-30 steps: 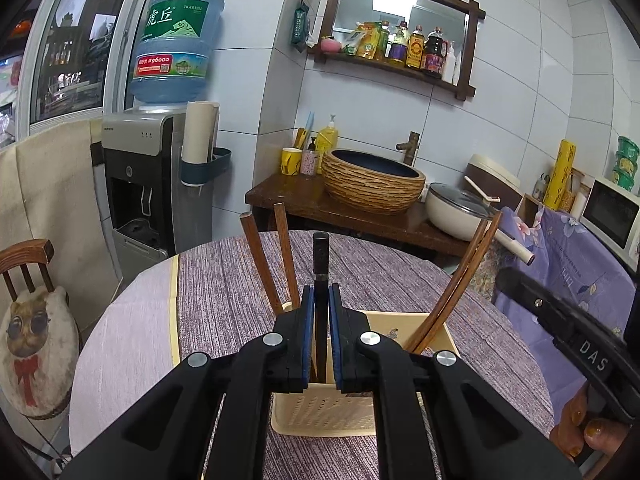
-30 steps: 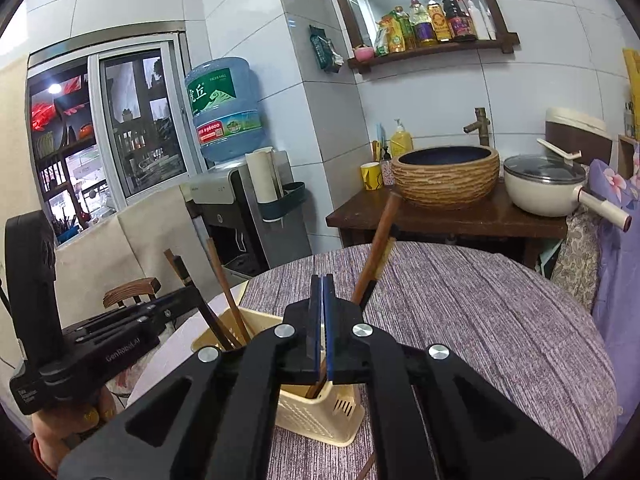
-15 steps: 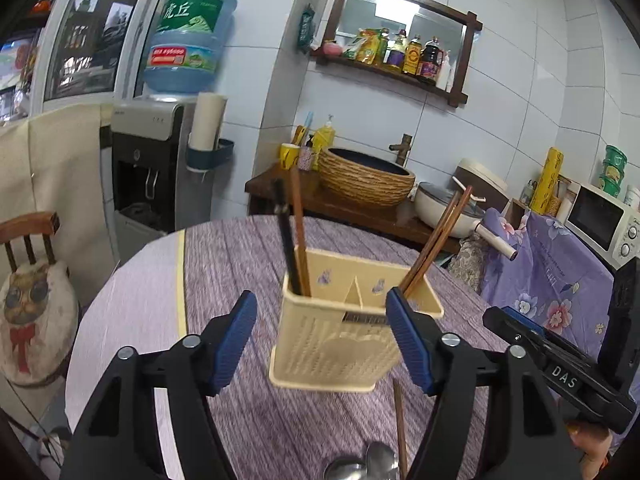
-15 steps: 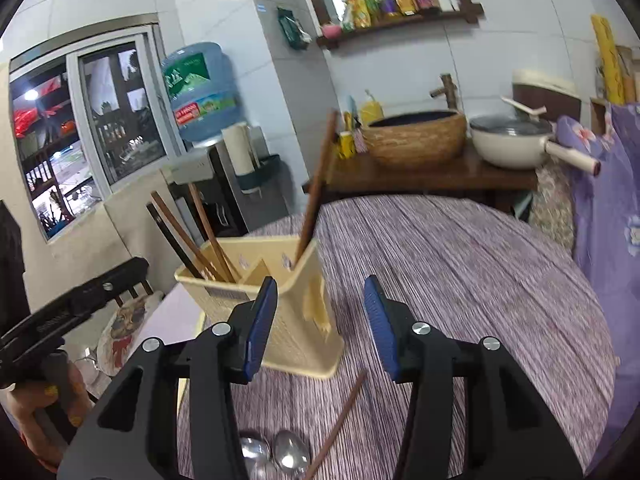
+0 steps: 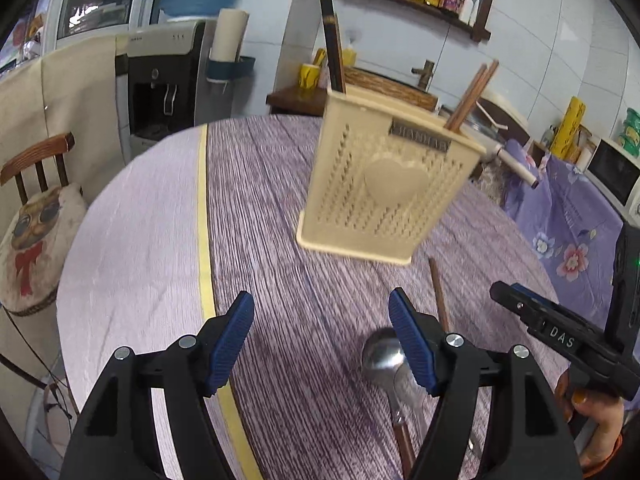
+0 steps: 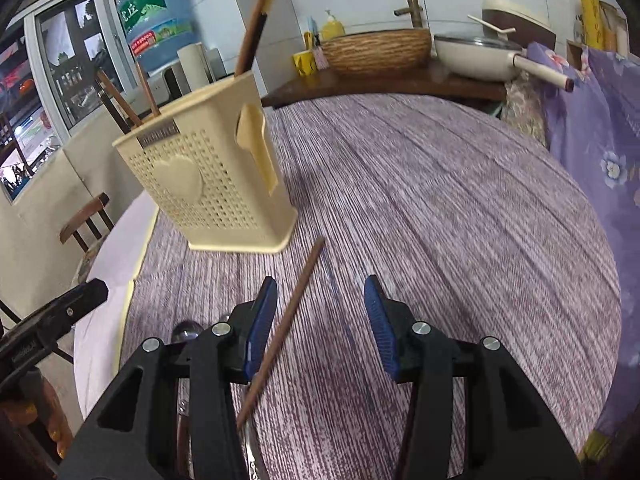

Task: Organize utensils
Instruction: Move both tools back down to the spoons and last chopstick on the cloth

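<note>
A cream perforated utensil holder [image 5: 386, 192] stands on the purple-striped tablecloth, with brown chopsticks [image 5: 470, 94] and a dark one [image 5: 331, 44] upright in it; it also shows in the right wrist view [image 6: 208, 184]. A loose brown chopstick [image 6: 288, 324] lies in front of it, also in the left wrist view [image 5: 438, 294]. Metal spoons [image 5: 390, 364] lie nearest me. My left gripper [image 5: 322, 344] is open and empty above the cloth. My right gripper [image 6: 320, 326] is open and empty, its left finger over the loose chopstick.
The round table's left part has a pale cloth with a yellow band [image 5: 206, 240]. A wooden chair with an owl cushion [image 5: 28, 216] stands left. A water dispenser [image 5: 160, 80], a woven basin [image 6: 376, 50] and a pan [image 6: 476, 56] stand behind. A purple floral cloth [image 6: 600, 128] hangs right.
Both grippers let go of the chopsticks they held over the holder, opened wide, and drew back and down toward the near table edge. The chopsticks now stand in the holder.
</note>
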Demonstrator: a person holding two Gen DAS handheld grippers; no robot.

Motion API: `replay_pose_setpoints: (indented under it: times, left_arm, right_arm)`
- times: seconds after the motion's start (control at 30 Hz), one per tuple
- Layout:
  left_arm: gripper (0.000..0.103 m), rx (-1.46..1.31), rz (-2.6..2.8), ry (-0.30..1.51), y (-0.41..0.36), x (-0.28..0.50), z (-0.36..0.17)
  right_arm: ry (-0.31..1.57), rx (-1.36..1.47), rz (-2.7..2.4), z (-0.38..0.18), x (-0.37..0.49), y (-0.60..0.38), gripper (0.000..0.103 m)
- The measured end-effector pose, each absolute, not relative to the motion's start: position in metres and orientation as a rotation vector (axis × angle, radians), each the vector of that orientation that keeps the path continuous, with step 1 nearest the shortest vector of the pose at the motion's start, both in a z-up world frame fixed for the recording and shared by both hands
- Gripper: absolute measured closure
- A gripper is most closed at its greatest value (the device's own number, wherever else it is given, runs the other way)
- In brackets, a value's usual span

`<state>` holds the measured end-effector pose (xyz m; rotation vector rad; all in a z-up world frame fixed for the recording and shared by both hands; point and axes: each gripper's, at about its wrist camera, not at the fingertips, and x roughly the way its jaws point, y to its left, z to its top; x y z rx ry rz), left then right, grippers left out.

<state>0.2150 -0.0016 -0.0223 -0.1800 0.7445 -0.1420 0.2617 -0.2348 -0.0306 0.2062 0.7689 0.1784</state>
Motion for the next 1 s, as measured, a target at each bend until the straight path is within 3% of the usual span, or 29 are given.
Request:
replay_pose_setpoints:
  times: [1.0]
  left_arm:
    - [0.037,-0.03,-0.234,0.897,-0.046,0.178,-0.07]
  right_arm:
    - [0.91,0.106,0.126,-0.065,0.293,-0.195,0.057]
